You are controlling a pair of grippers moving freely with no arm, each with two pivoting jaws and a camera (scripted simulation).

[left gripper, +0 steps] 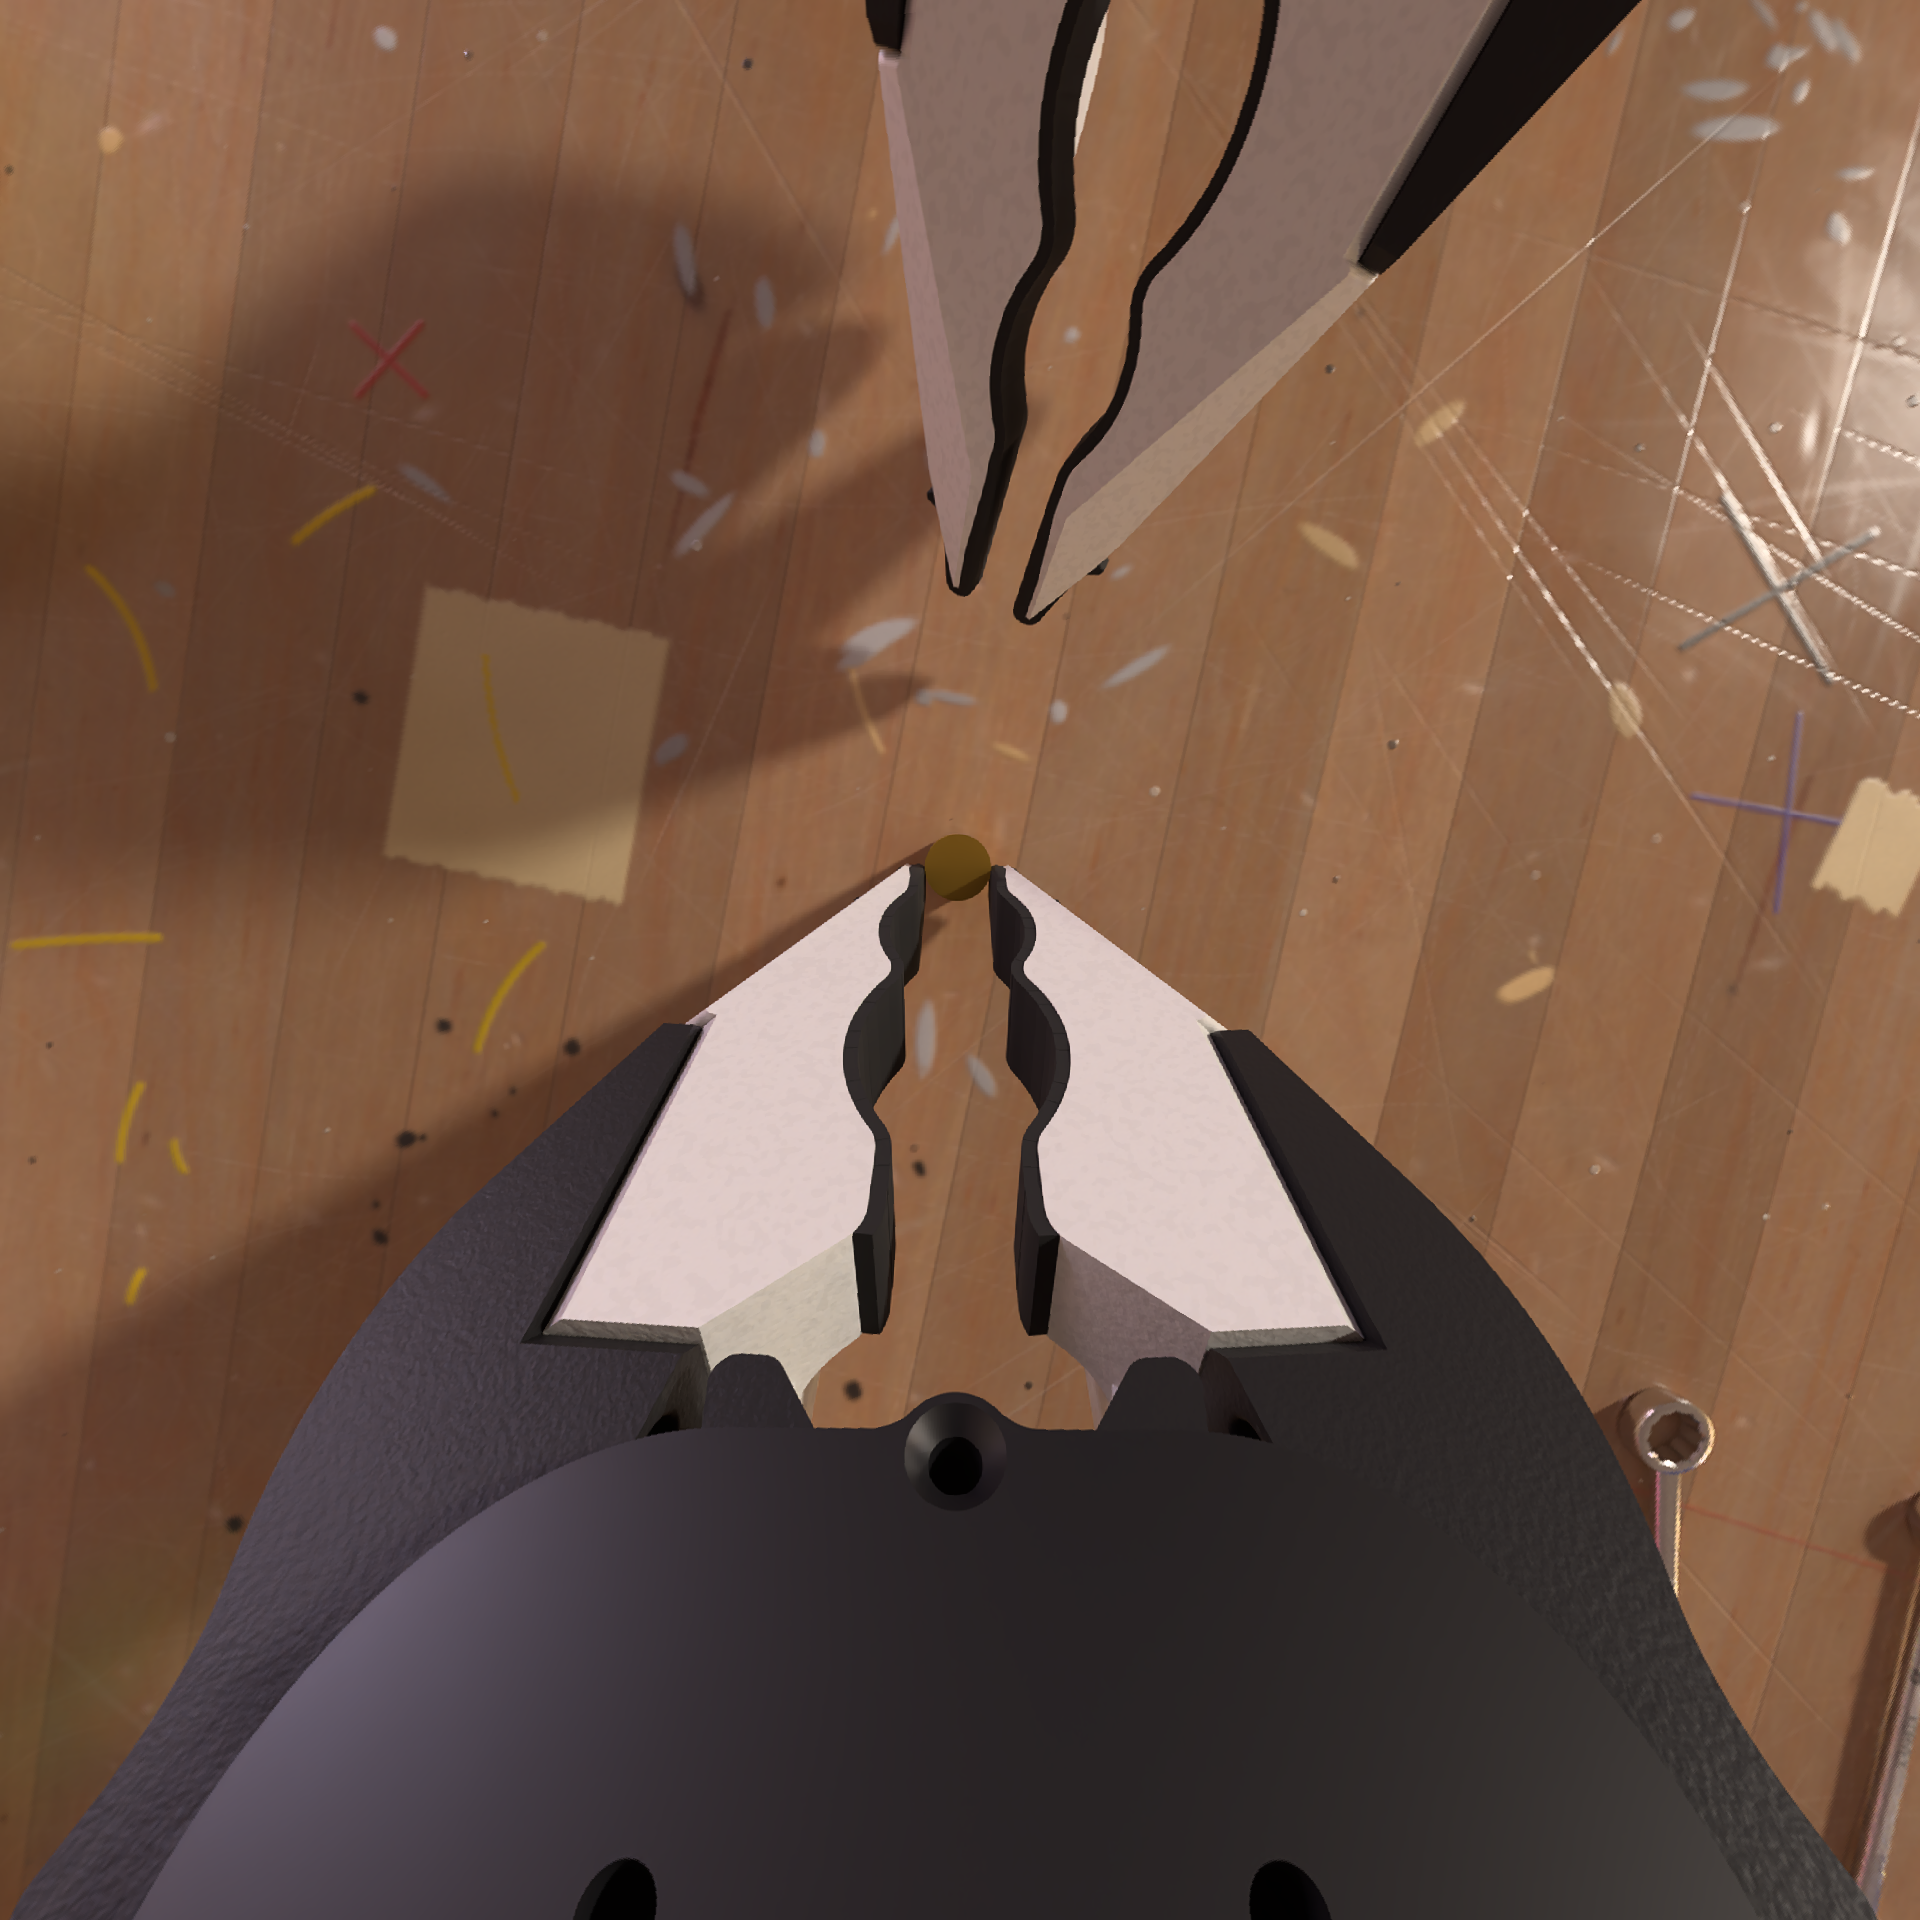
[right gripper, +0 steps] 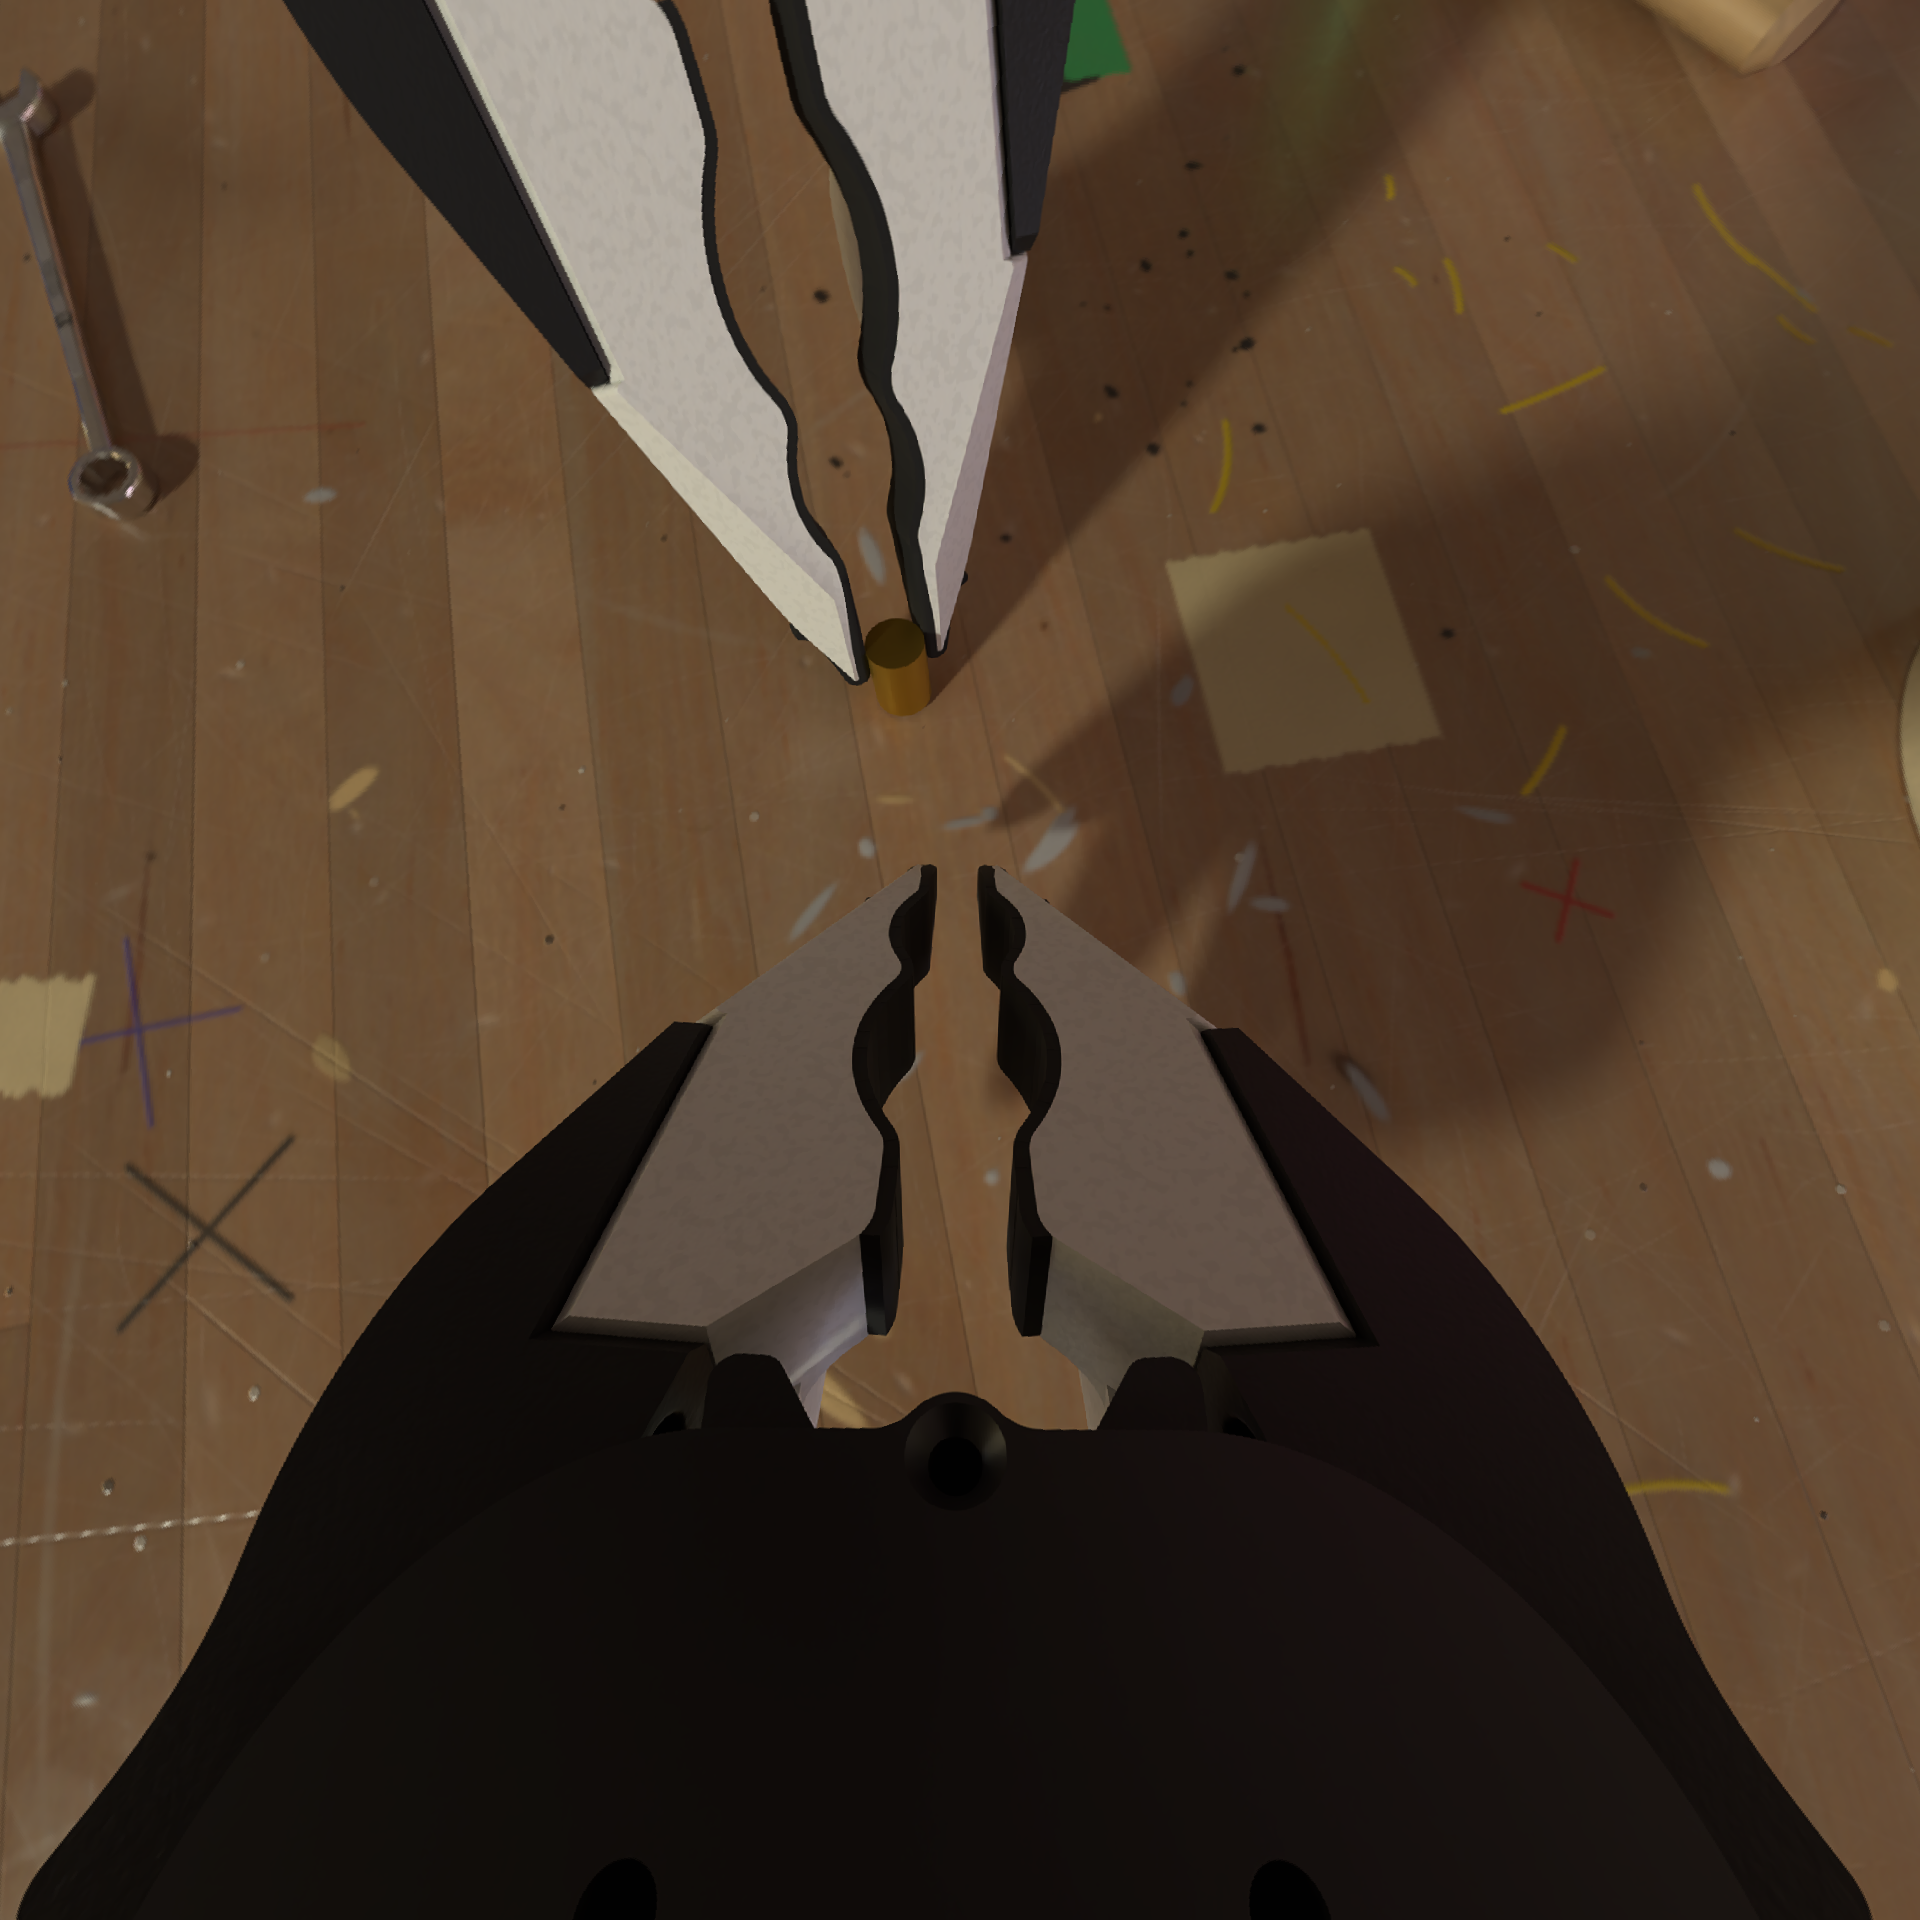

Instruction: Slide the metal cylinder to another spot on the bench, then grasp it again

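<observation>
Brass-coloured metal cylinder (right gripper: 899, 665) stood upright mid-bench, well clear of every edge, pinched at the very fingertips of the left gripper (left gripper: 957, 881) — long axis vertical. The right gripper (right gripper: 957, 881) faced it from just beyond, jaws slightly apart, empty — the farther one.

Left gripper (left gripper: 957, 883) fingers (left gripper: 914, 894) pinch cylinder (left gripper: 957, 864) (brass-coloured).

Bench (left gripper: 1351, 1039) open around cylinder (left gripper: 957, 867); wrench (left gripper: 1671, 1455) well apart.
</observation>
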